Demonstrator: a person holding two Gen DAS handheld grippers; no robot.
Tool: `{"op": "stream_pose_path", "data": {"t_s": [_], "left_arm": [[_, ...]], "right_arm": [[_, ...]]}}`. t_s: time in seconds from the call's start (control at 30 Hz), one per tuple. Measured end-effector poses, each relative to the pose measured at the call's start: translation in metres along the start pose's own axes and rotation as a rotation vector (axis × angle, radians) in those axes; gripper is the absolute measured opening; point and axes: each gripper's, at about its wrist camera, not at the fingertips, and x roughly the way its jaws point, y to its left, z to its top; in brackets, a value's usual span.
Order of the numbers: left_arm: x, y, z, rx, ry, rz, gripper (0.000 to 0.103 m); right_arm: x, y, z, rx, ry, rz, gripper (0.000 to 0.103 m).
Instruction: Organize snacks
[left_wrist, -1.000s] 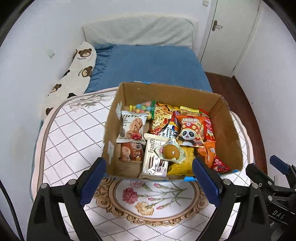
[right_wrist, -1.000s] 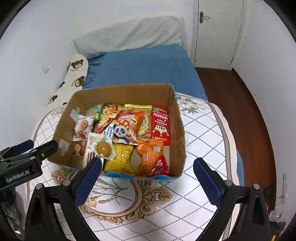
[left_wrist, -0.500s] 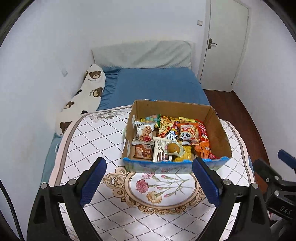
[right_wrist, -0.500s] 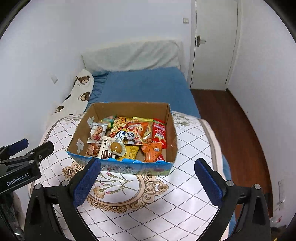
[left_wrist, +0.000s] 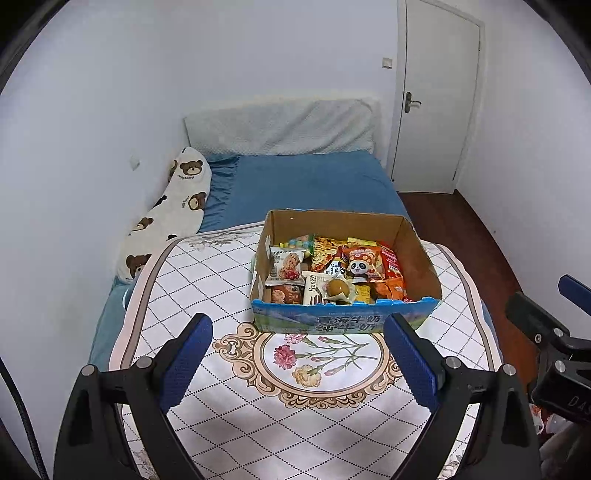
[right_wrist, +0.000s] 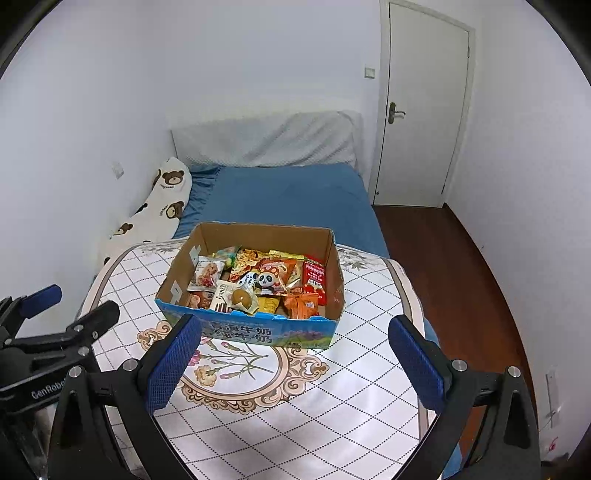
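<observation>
Left wrist view gives me the cardboard box (left_wrist: 345, 317) sitting on the round tabletop (left_wrist: 207, 273) with its patterned cloth, well ahead of my left tool (left_wrist: 297, 363), whose blue pads stand wide apart with nothing between them. The snacks (left_wrist: 332, 273) all lie inside the box, packed in a loose jumble: a cookie packet (left_wrist: 286, 260) by the left wall, a panda packet (left_wrist: 360, 264) near the middle, a round brown sweet in clear wrap (left_wrist: 337, 287) on top toward the front, and orange packets (right_wrist: 303, 304) at the right front corner. In the right wrist view my right tool (right_wrist: 293, 363) is also spread wide and empty, short of the box's blue printed front wall, with the left tool showing at the frame's left edge. Nothing lies loose on the cloth that I can see, so I judge the sorting is close to finished, or this is a stand-off point for checking the result. If I go back in, I would come down from above rather than over the front wall, which could catch a pad and shove the light box across the cloth. The wrapped sweet sits highest and would be the easiest thing to knock loose. Crinkly wrappers slip, so I would pinch along a sealed edge, with one tool steadying the box.
</observation>
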Motion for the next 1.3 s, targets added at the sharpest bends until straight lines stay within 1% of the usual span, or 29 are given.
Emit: {"op": "stream_pose_path", "data": {"t_s": [0.2,0.3,0.33,0.37,0.4,0.7,0.83,1.07,1.3], "left_arm": [[0.007,-0.002,-0.001,-0.009,0.006,0.007,0.095],[0.014,-0.001,-0.001,-0.025,0.002,0.008,0.095],[0.018,0.0,0.0,-0.031,0.001,-0.003,0.096],[0.021,0.0,0.001,-0.033,0.004,-0.013,0.097],[0.025,0.0,0.002,-0.033,0.008,-0.018,0.103],[0.057,-0.005,0.016,-0.036,0.007,0.032,0.103],[0.071,-0.005,0.022,-0.036,0.012,0.055,0.103],[0.088,-0.006,0.03,-0.027,0.016,0.067,0.103],[0.095,-0.01,0.032,-0.018,0.028,0.059,0.103]], "right_arm": [[-0.003,-0.001,-0.003,0.008,-0.005,0.0,0.103],[0.007,-0.003,-0.003,0.014,-0.002,-0.014,0.103],[0.011,-0.005,-0.003,0.019,-0.001,-0.018,0.103],[0.013,-0.006,-0.003,0.022,0.0,-0.023,0.103],[0.018,-0.007,-0.002,0.026,0.003,-0.029,0.103],[0.064,-0.017,0.005,0.046,0.015,-0.07,0.103],[0.08,-0.019,0.008,0.056,0.02,-0.07,0.103],[0.102,-0.019,0.011,0.058,0.03,-0.084,0.103],[0.111,-0.021,0.012,0.062,0.045,-0.094,0.103]]}}
